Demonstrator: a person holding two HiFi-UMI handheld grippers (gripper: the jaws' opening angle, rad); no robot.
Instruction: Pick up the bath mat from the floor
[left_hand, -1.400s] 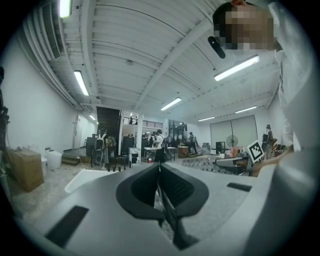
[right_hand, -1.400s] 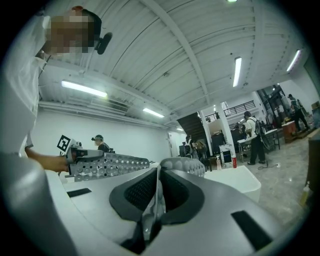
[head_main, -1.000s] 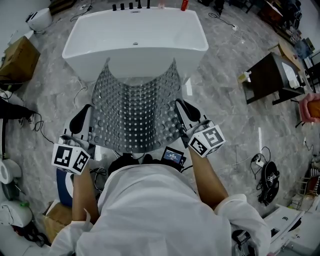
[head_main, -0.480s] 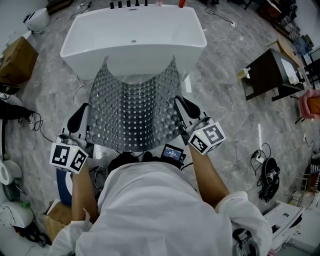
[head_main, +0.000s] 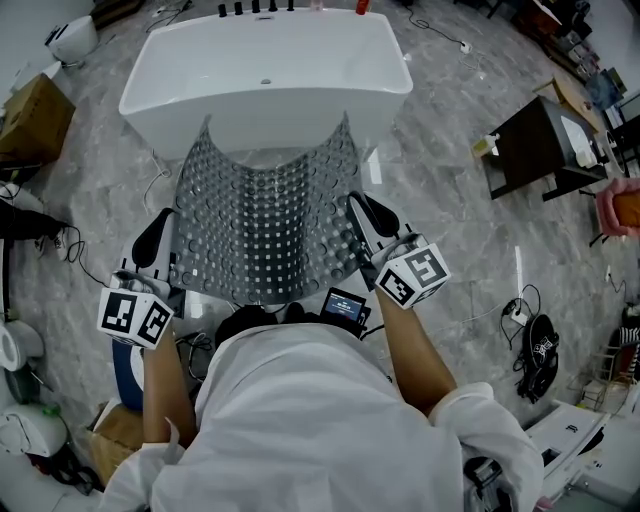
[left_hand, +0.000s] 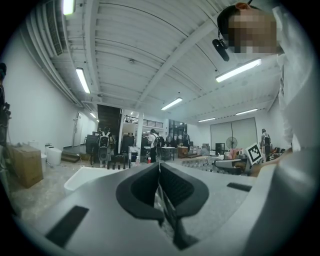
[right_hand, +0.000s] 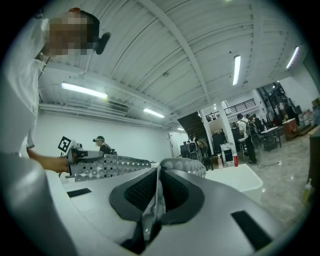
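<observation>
Toward the bathtub (head_main: 265, 90) runs the bath mat (head_main: 265, 220), pinched by both hand-held grippers (head_main: 172, 216) (head_main: 356, 203).

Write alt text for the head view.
A person holds a studded grey bath mat up between the left gripper and right gripper, each shut on one side edge. A white bathtub stands beyond it on a marbled floor.

The floor (head_main: 450, 190) is grey marbled tile; a white bathtub (head_main: 265, 85) stands on it at the far middle; a cardboard box (head_main: 35, 120) sits off the tub's left end, with a white container (head_main: 75, 38) beyond it; a dark side table (head_main: 535, 150) stands well to the right; a loose cable (head_main: 440, 35) trails near the far right corner; a black bundle (head_main: 540, 362) lies at the near right, beside a white plug (head_main: 515, 322).
</observation>
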